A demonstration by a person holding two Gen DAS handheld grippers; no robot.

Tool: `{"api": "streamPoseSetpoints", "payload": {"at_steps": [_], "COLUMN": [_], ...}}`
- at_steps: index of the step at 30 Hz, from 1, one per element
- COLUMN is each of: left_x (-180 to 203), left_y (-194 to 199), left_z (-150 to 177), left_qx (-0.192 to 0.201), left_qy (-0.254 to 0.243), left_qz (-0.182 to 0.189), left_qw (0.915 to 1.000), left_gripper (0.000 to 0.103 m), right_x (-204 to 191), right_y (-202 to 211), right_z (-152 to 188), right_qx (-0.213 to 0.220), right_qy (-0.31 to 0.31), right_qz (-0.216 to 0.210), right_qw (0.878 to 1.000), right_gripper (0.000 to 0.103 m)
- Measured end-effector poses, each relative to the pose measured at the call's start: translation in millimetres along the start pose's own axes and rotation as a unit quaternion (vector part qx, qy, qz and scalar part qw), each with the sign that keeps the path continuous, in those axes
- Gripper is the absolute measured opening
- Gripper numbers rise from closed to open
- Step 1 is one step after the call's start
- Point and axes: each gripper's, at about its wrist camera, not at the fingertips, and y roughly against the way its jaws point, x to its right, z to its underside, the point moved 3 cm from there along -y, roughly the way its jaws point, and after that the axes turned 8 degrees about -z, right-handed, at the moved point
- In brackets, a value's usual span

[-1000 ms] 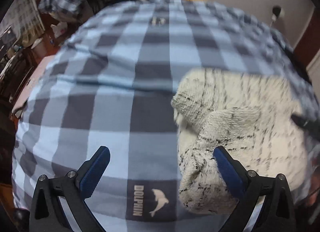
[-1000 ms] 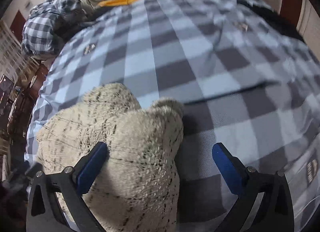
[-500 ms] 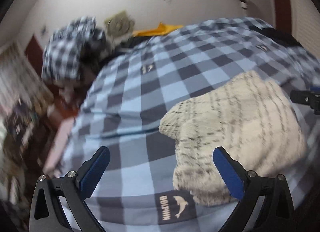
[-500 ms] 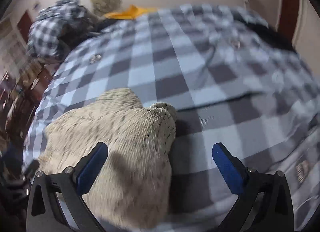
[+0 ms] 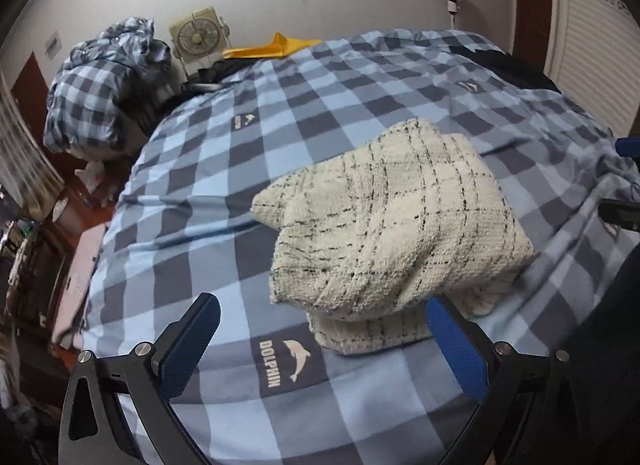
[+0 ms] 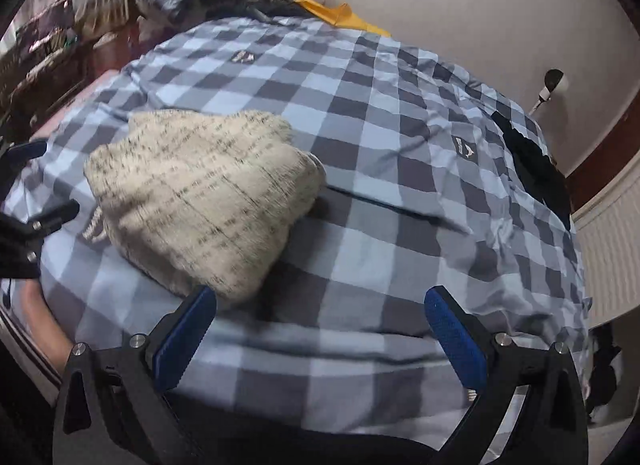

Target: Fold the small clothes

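Observation:
A cream knitted garment with thin black check lines [image 5: 392,217] lies folded in a thick bundle on the blue-and-grey checked bedspread [image 5: 208,185]. In the left wrist view my left gripper [image 5: 320,329] is open and empty, a little in front of the bundle's near edge. The right wrist view shows the same garment [image 6: 204,193] at the left, beyond my open, empty right gripper [image 6: 316,321]. The other gripper's tip [image 6: 28,201] shows at the left edge there.
A heap of checked bedding [image 5: 104,93] sits at the bed's far left corner, beside a small fan [image 5: 198,39] and a yellow cloth [image 5: 276,47]. A dark garment [image 6: 532,169] lies near the right side. Cluttered furniture [image 5: 28,249] stands off the bed's left edge.
Both grippers have pulled back and risen away from the garment, which now lies free on the bed. Both views have widened and show more of the room.

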Motion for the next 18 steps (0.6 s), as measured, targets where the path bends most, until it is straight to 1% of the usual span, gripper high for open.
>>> {"api": "streamPoseSetpoints", "payload": {"at_steps": [2,4,6,8,9,11,12,13,15,16,17,18], "left_x": [-3.6,-9.5,-16.2,-22.3,-25.5,-34.4,-39.4,-43.0,-49.0,-51.3,-53.0,-53.7], "left_y": [-8.5,-21.8,-41.9,-60.6,-67.6,-84.4,-93.1,-100.2,-118.1,-126.0,-134.7,-142.8], "left_z": [0.4,0.6,-0.6,-2.8,-4.5,-9.3,-10.3,-10.2,-6.8,-4.6,-1.6,1.5], "left_qx": [-0.017,-0.041,-0.069,-0.086,-0.09,-0.102,-0.109,-0.118,-0.143,-0.153,-0.167,-0.181], "left_qy": [0.015,0.036,0.057,0.072,0.081,0.109,0.129,0.144,0.176,0.19,0.207,0.222], "left_qz": [0.013,0.034,0.045,0.051,0.056,0.085,0.107,0.125,0.166,0.185,0.209,0.23], "left_qw": [0.9997,0.9979,0.995,0.9923,0.991,0.9852,0.9799,0.9746,0.9598,0.9518,0.9411,0.9301], "left_gripper": [0.103,0.103,0.103,0.103,0.103,0.103,0.103,0.103,0.103,0.103,0.103,0.103], "right_x": [7.2,14.0,14.9,17.8,18.1,18.4,18.6,18.8,19.6,20.2,20.8,21.0], "right_y": [-7.3,-19.1,-28.8,-46.6,-53.7,-70.1,-77.7,-89.5,-105.7,-119.1,-127.1,-135.8], "right_z": [-0.5,-1.7,-0.9,-5.5,-8.4,-17.2,-20.7,-25.4,-29.0,-30.0,-29.6,-29.4], "right_qx": [-0.005,-0.01,-0.011,-0.018,-0.019,-0.022,-0.026,-0.035,-0.049,-0.064,-0.078,-0.09], "right_qy": [-0.024,-0.062,-0.096,-0.123,-0.131,-0.151,-0.161,-0.178,-0.202,-0.22,-0.231,-0.244], "right_qz": [-0.02,-0.061,-0.098,-0.131,-0.142,-0.17,-0.188,-0.214,-0.246,-0.26,-0.271,-0.289], "right_qw": [1.0,0.996,0.991,0.983,0.981,0.974,0.969,0.96,0.947,0.938,0.931,0.921], "right_gripper": [0.102,0.102,0.102,0.102,0.102,0.102,0.102,0.102,0.102,0.102,0.102,0.102]}}
